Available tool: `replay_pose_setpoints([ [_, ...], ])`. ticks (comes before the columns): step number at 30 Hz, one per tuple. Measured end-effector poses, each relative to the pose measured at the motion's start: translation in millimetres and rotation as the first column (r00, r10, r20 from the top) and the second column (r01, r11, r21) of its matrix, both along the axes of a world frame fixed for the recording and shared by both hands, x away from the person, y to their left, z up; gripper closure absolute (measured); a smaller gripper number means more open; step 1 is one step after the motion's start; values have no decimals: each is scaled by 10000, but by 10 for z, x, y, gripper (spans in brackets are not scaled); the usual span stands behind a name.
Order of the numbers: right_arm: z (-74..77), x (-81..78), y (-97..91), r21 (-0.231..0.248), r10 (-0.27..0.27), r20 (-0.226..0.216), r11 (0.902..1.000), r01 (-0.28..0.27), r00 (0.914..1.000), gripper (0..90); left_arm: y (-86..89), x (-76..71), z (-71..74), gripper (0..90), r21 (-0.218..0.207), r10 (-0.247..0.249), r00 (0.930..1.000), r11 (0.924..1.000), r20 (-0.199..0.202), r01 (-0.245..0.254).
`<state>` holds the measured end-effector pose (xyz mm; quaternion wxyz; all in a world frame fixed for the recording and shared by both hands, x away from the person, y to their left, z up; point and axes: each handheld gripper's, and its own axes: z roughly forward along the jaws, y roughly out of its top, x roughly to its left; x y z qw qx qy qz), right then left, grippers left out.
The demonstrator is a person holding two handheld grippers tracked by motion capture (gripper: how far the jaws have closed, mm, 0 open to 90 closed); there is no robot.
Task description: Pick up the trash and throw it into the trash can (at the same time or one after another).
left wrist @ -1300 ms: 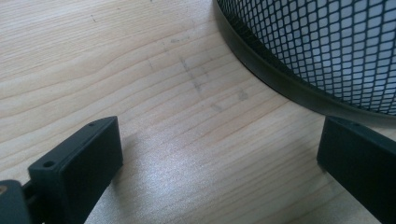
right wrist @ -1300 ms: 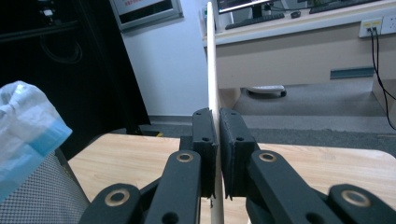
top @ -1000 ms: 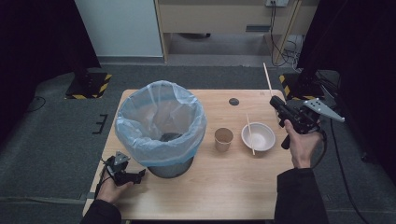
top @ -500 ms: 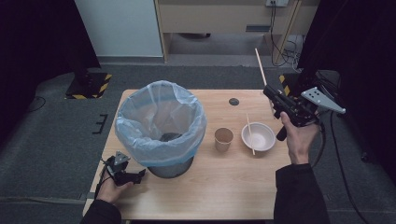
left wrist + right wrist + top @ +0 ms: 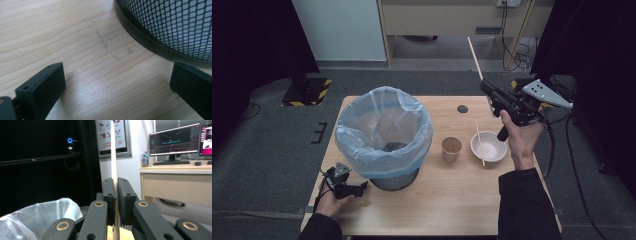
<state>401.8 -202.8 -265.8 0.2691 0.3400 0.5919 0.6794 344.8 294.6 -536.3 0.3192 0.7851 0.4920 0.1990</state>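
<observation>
My right gripper (image 5: 486, 88) is held up over the table's right side, shut on a wooden chopstick (image 5: 475, 56) that sticks up and away from it. In the right gripper view the chopstick (image 5: 114, 157) rises straight between the closed jaws of the right gripper (image 5: 116, 195). A second chopstick (image 5: 480, 141) lies across the white bowl (image 5: 488, 146). A paper cup (image 5: 451, 148) stands left of the bowl. My left gripper (image 5: 357, 188) rests open on the table at the foot of the mesh bin (image 5: 384, 135); the left gripper (image 5: 117, 82) holds nothing.
The bin's blue plastic liner (image 5: 37, 220) is seen low in the right gripper view. A small dark round mark (image 5: 462, 108) sits on the wooden table (image 5: 447, 200) behind the cup. The bin's mesh wall (image 5: 170, 25) is close to my left jaws.
My right gripper has lifted and swung left toward the table's middle, carrying the chopstick with it. The left gripper has stayed put.
</observation>
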Motion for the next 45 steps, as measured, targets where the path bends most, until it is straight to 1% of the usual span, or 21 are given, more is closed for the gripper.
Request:
replay_pose_setpoints([
  [10,147,6,224,78,507,282,9987,-510,9983,859,0,0,0,0,1,-3,10000,10000,-1,3],
  [12,177,5,271,147,692,356,9975,-698,9970,859,0,0,0,0,-2,1,10000,10000,1,-1],
  [17,242,2,405,112,1040,489,9944,-1046,9934,859,0,0,0,0,-2,1,10000,10000,2,-1],
  [20,273,7,484,46,1201,526,9927,-1205,9914,859,0,0,0,0,-3,0,10000,10000,0,0],
  [22,284,19,537,117,1375,523,9903,-1383,9891,859,0,0,0,0,-1,-1,10000,10000,1,1],
  [26,315,38,660,-2,1593,547,9872,-1595,9857,859,0,0,0,0,-5,1,10000,10000,1,-1],
  [28,336,47,732,47,1752,559,9844,-1757,9829,859,0,0,0,0,-5,1,10000,10000,1,-1],
  [35,350,56,923,35,2135,562,9768,-2140,9753,859,0,0,0,0,0,-1,10000,10000,-3,1],
  [37,337,67,956,216,2288,503,9729,-2301,9722,859,0,0,0,0,-4,0,10000,10000,-3,0],
  [40,314,84,995,249,2328,452,9719,-2341,9715,859,0,0,0,0,-4,0,10000,10000,0,0],
  [45,292,100,1040,282,2494,410,9677,-2507,9675,859,0,0,0,0,-6,0,10000,10000,-2,0],
])
